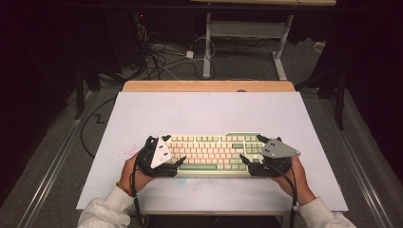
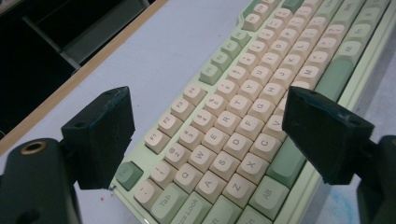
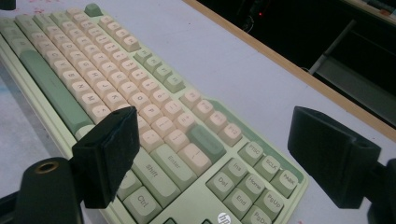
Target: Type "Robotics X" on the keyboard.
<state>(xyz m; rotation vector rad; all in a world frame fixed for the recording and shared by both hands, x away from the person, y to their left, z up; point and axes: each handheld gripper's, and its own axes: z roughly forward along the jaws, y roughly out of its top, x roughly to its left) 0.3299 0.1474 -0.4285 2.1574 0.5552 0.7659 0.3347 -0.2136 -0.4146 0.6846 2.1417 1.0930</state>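
A pale green keyboard (image 1: 214, 153) with cream and green keys lies flat near the front of a white tabletop (image 1: 204, 111). My left gripper (image 1: 174, 149) is open at the keyboard's left end. In the left gripper view the keyboard (image 2: 243, 121) sits between the two black jaws of the left gripper (image 2: 212, 135), one by the Esc corner and one over the near edge by Alt. My right gripper (image 1: 251, 147) is open at the right end. The right gripper (image 3: 219, 158) straddles the keyboard (image 3: 116, 79), one jaw by Shift, the other past the far edge.
A wooden strip (image 1: 209, 86) runs along the table's far edge. Beyond it, cables (image 1: 161, 57) lie on the floor beside the white legs (image 1: 207, 47) of another table. Bare white surface stretches behind and to both sides of the keyboard.
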